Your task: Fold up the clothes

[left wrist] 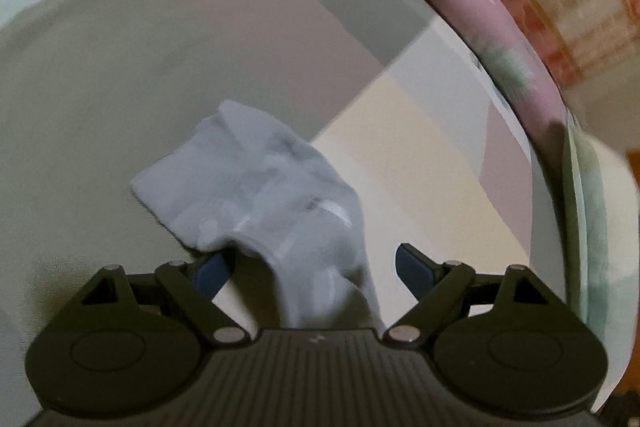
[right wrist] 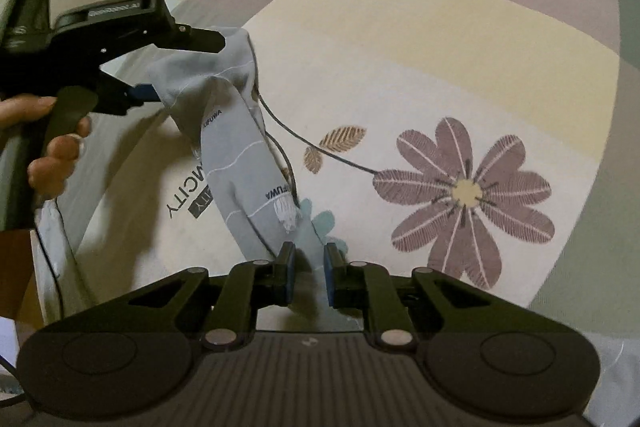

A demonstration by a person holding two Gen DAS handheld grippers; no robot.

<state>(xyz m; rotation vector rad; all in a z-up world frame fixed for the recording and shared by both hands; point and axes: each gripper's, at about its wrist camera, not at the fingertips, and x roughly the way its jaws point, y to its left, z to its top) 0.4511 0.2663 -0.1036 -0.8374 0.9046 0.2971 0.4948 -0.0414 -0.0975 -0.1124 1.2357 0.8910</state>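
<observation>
right gripper: jaws pinching one end of the pale blue-grey printed sock
left gripper: jaws spread wide, sock's other end between
under it: pastel patchwork flower-print bedsheet

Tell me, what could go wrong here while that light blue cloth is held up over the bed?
The right gripper pinches only a narrow bit of the light blue cloth, so it might slip free. The left gripper stands wide open with the cloth draped between its fingers; it may close on a bunched part and spoil the fold. The loose end could sag onto the bedsheet.
</observation>
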